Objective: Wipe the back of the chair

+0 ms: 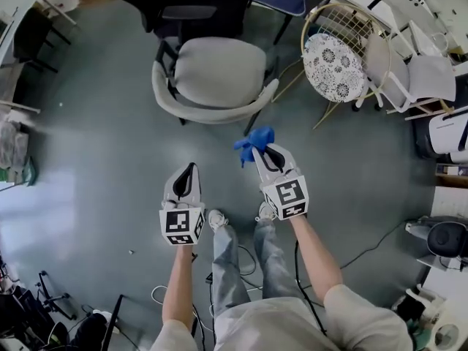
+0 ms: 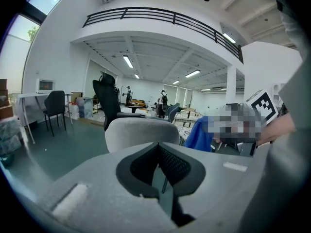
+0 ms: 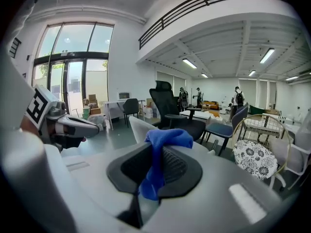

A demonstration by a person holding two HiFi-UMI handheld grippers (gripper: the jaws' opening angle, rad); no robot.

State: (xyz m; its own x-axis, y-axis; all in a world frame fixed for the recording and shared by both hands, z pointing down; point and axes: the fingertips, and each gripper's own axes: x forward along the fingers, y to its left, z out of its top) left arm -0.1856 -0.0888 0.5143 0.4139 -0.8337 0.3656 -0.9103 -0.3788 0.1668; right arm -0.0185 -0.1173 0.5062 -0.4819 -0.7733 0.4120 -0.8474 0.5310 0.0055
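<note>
Pinching a blue cloth (image 1: pixel 254 142) between its jaws, the right gripper (image 1: pixel 267 152) faces the chair (image 1: pixel 219 72); left gripper (image 1: pixel 186 170) closed, empty.

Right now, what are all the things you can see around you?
grey chair: one, pale grey, on the floor ahead
black office chair: one, black, behind the grey one
round wire chair: one, patterned white cushion, ahead on the right
cables: a few, black and white, on the floor by the feet
blue cloth: one, blue, pinched in the right claw
left claw: one, grey, shut and empty
right claw: one, grey, shut on the cloth
</note>
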